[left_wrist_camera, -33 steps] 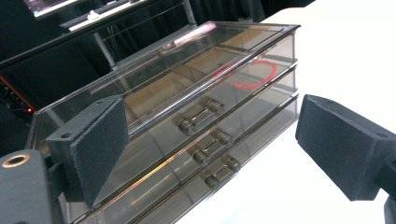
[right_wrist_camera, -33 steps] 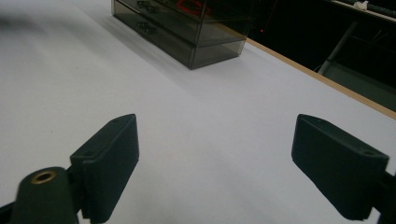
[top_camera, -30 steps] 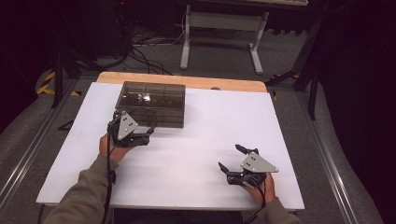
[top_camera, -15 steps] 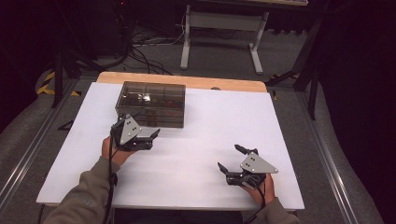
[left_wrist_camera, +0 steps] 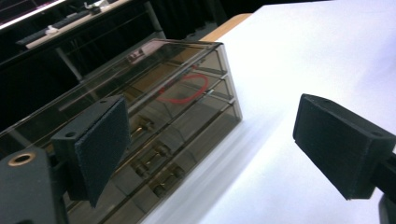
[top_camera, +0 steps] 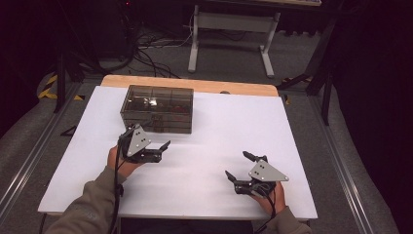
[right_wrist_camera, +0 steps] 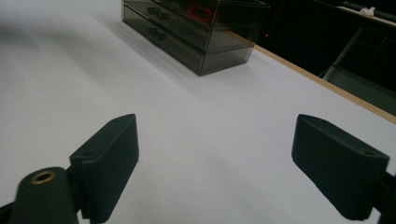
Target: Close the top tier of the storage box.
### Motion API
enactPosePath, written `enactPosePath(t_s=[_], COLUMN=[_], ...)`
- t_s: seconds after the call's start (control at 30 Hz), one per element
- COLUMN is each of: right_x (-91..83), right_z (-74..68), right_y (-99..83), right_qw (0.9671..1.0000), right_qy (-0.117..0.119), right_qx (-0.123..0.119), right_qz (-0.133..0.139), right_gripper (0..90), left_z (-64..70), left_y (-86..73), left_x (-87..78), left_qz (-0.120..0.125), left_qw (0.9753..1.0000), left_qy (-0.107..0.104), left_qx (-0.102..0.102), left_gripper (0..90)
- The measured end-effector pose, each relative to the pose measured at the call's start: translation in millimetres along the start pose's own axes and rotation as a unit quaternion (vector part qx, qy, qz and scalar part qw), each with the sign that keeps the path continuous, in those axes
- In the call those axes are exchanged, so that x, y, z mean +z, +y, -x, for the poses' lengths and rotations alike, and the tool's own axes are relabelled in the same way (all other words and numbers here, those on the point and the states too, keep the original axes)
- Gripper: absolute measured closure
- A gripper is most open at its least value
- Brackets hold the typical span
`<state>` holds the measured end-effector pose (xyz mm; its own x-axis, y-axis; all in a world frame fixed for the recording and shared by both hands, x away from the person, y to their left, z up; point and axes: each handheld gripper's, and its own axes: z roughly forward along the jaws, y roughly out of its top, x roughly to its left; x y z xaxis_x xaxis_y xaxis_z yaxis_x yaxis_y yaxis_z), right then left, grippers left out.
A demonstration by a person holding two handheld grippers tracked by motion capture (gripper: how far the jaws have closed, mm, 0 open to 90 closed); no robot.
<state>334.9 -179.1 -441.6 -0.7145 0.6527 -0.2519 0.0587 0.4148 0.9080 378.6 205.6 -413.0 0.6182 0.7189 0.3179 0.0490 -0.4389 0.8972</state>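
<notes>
White tabletop (top_camera: 204, 146) with a wooden far edge, dark room and cables beyond. Smoked transparent plastic drawer box (top_camera: 158, 108) stands at about 11 o'clock on the surface; a red ring-shaped item (left_wrist_camera: 184, 88) lies inside its upper level. No legible writing or labels. Left gripper (top_camera: 146, 141), held in the left hand (top_camera: 119, 163), sits just in front of the box, tilted, jaws wide apart and empty. Right gripper (top_camera: 239, 166) hovers at 5 o'clock, well apart from the box, jaws wide apart, holding nothing.
</notes>
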Motion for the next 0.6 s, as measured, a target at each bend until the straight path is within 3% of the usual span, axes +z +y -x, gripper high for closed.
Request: enactPosePath(t_s=[0.6], right_x=[-3.3], right_z=[-1.9], right_y=[2.5], right_qw=[0.9999], right_qy=[-0.003], right_qx=[0.0], right_qz=[0.01], right_gripper=[15.0], left_z=[14.4], left_y=[1.8], left_x=[-21.7], left_qz=[0.004], left_qw=[0.9996], left_qy=[-0.023], left_qx=[0.015], left_gripper=[11.4])
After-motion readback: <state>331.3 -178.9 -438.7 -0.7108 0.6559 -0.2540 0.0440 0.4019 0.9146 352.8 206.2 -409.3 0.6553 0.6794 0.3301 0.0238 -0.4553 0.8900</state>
